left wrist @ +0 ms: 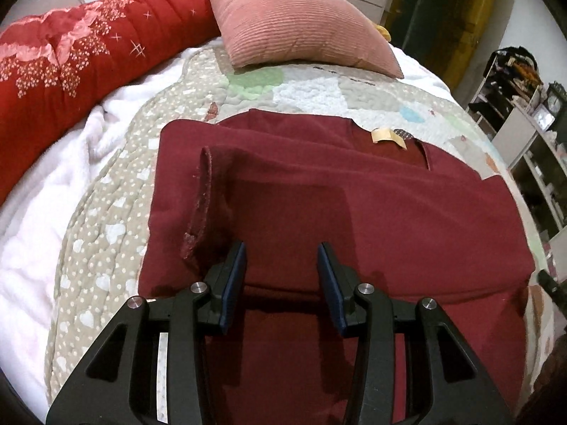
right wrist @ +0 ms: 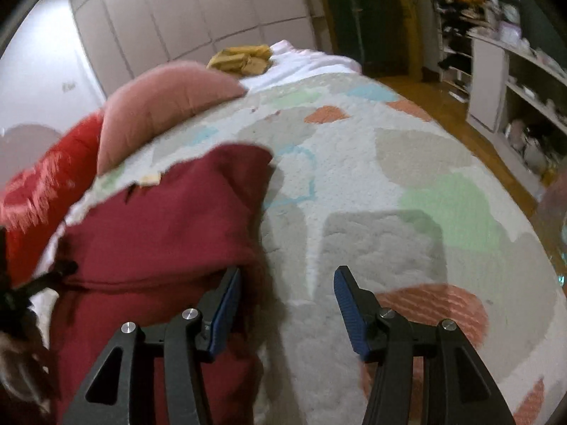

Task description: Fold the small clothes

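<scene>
Maroon cloth fills most of what we see from the left wrist: a dark red garment [left wrist: 319,194] lies spread on a quilted bedspread [left wrist: 106,212], its neck opening turned away from us, with a tan label [left wrist: 388,137] showing at the collar; one sleeve [left wrist: 202,205] is folded in over the body on the left side, its raw seam edge facing up. We hold the left gripper [left wrist: 281,256] low over the near part of the garment, jaws spread apart with nothing pinched between the blue pads; the cloth shows in the gap beneath them, and we cannot tell whether the tips touch it.

From the right wrist we see the same garment [right wrist: 170,230] at the left of the view, its right-hand edge running down beside the gripper; the right gripper [right wrist: 287,279] hangs over that edge, jaws spread wide and empty; the left finger [right wrist: 226,304] sits over the red cloth, the right finger [right wrist: 349,304] over the bare bedspread [right wrist: 389,194], which is patched in grey, green, pale blue and coral. This view is blurred.

Beyond the garment a pink ribbed cushion [left wrist: 301,24] rests on the bed; beside it lies a rolled red quilt [left wrist: 88,46] with a pale flower print, and a white fleecy blanket [left wrist: 42,194] runs along the left edge. Shelves [right wrist: 514,81] crowded with small things stand to the right of the bed, and white wardrobe doors [right wrist: 177,17] line the far wall.
</scene>
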`<move>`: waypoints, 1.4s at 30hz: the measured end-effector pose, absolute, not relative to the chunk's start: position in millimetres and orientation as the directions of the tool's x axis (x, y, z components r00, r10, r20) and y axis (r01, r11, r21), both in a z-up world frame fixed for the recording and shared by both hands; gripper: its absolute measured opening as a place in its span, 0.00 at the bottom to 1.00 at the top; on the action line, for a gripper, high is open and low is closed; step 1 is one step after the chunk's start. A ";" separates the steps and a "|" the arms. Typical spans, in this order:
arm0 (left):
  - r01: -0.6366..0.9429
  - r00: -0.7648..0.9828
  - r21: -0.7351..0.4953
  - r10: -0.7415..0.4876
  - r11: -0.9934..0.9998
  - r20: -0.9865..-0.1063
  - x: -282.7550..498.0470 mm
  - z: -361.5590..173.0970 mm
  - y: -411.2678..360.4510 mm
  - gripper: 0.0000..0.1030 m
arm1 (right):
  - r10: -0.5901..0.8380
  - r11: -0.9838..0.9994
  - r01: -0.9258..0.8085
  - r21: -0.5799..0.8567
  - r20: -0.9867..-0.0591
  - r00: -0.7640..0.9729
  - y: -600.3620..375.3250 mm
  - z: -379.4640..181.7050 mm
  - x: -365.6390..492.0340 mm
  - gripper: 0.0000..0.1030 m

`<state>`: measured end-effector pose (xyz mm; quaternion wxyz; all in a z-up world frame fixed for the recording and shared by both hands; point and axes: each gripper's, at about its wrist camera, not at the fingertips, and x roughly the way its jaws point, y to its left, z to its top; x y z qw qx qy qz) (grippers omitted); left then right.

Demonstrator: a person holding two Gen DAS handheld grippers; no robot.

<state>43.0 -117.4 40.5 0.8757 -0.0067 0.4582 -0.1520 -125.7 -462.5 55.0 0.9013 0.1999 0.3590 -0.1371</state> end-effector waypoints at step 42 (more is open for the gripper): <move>0.250 0.595 -0.003 -0.156 0.968 -0.788 47.5 38.5 -137.4 0.40 | -0.025 0.902 0.331 0.276 -0.734 0.679 -496.6 46.2 -24.5 0.00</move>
